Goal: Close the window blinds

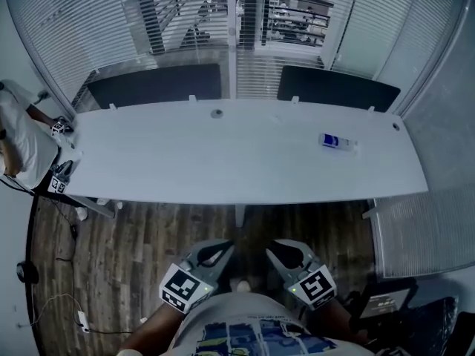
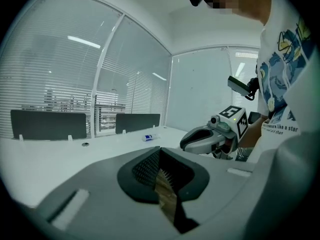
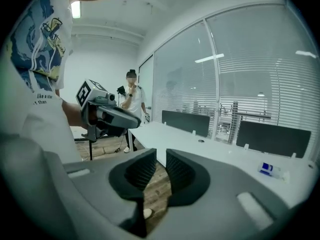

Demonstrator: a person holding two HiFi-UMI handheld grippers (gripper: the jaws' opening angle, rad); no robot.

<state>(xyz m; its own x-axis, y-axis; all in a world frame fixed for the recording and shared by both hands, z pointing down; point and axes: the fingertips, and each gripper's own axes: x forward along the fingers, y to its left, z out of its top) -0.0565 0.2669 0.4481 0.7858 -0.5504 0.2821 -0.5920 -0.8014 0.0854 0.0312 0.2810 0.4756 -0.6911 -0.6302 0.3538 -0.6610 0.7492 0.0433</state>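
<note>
The window blinds [image 1: 89, 21] hang behind the long white table [image 1: 223, 162]. The middle panels' slats [image 1: 197, 10] stand open and show buildings outside. The side panels look more closed. Both grippers are held low by my body, well short of the table. My left gripper [image 1: 220, 249] is shut with nothing in it; in the left gripper view its pads [image 2: 152, 165] meet at the tip. My right gripper [image 1: 276, 249] holds nothing, and a narrow gap shows between its pads [image 3: 145, 170]. Each gripper appears in the other's view: the right gripper [image 2: 200, 139], the left gripper [image 3: 112, 116].
A small bottle with a blue label [image 1: 338, 142] lies on the table's right part. Two dark screens [image 1: 156, 84] [image 1: 338, 87] stand along its far edge. Another person [image 1: 18, 136] stands at the table's left end. A chair [image 1: 386, 302] is at the lower right, and a cable [image 1: 52, 302] lies on the wooden floor.
</note>
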